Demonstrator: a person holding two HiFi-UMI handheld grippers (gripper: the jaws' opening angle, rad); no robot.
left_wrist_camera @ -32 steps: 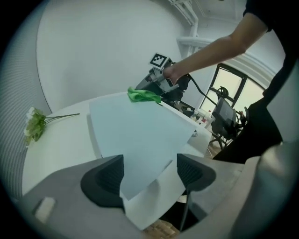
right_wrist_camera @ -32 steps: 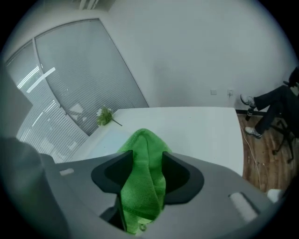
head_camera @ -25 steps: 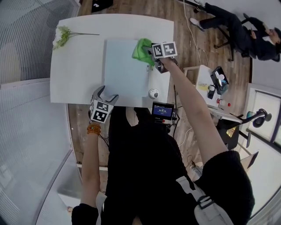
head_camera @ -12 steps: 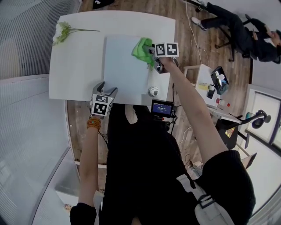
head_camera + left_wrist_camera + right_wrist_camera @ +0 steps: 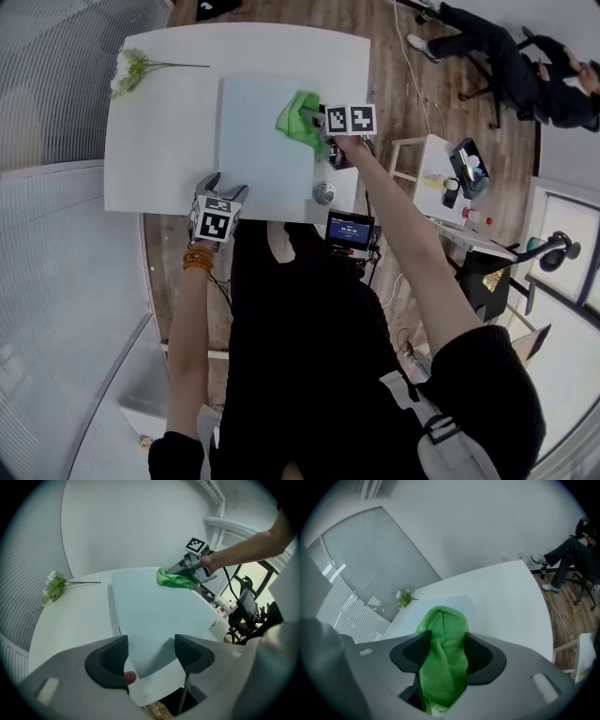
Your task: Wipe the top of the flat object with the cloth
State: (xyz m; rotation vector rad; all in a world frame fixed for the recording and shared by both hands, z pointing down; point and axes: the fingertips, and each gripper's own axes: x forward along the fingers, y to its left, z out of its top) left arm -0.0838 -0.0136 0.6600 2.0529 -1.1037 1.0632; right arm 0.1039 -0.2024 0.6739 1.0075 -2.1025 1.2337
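the right gripper has its jaws clamped on the green cloth, which bulges between the pads; they have just been closing a little on it. the cloth rests on the far right part of the pale blue flat board, close to the board's right edge. the board lies toward the right side of the white tabletop, reaching almost to its near edge. the left gripper hovers with jaws apart and empty over the board's near left corner and seems to press on nothing. the board therefore looks unsecured, and a firm stroke could slide or swivel it, perhaps past the near edge. only a fold of cloth is pinched, so drag may tug it loose or bunch it, letting the hard jaw tips scrape. a sweep back along the right edge could knock the small round object near the tabletop's near right corner.
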